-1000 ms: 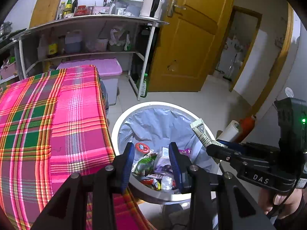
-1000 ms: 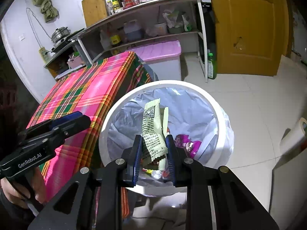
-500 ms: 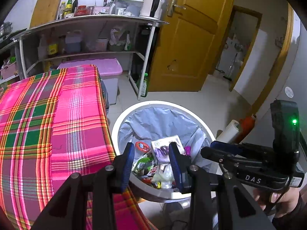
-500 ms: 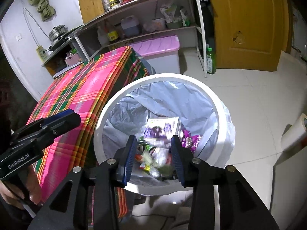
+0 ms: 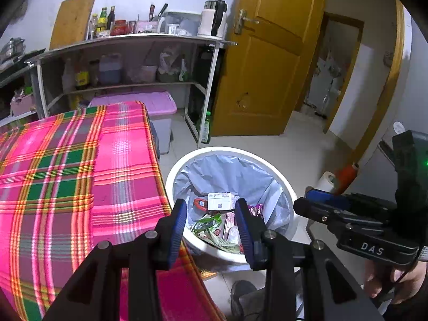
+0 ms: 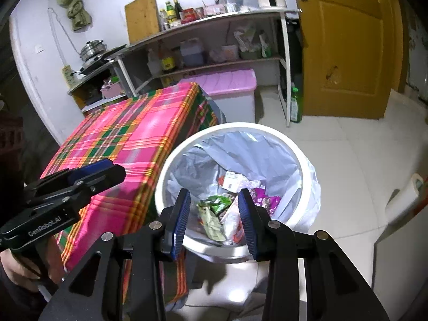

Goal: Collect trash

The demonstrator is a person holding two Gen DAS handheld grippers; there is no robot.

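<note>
I note both grippers poised above the near rim of the white trash bin (image 6: 299, 157), which serves as my reference. The right gripper (image 6: 214, 208) has just been opening its jaws; they now stand apart with nothing between the blue pads, released and empty. The left gripper (image 5: 210, 214) likewise stands parted, and I see no item pressed by its pads. Inside the bin, on the grey liner bag (image 6: 240, 147), lies the collected trash: a white printed carton (image 5: 220, 201) toward the far side of the heap, a green wrapper (image 6: 214, 203) near the middle, a pale green sachet (image 6: 211, 220) on the near side, and a purple packet (image 6: 263, 199) toward the right wall. The bench (image 5: 67, 174), covered in a pink and green plaid cloth, stands just beside the bin on its left, its corner almost touching the rim. Beyond the bin I record a metal shelf unit (image 5: 133, 40) with bottles and containers, a pink-lidded storage box (image 6: 227, 83) beneath it, and a yellow door (image 5: 262, 67) farther right. A hand (image 5: 396, 275) grips the right gripper's handle, seen from the left wrist.
</note>
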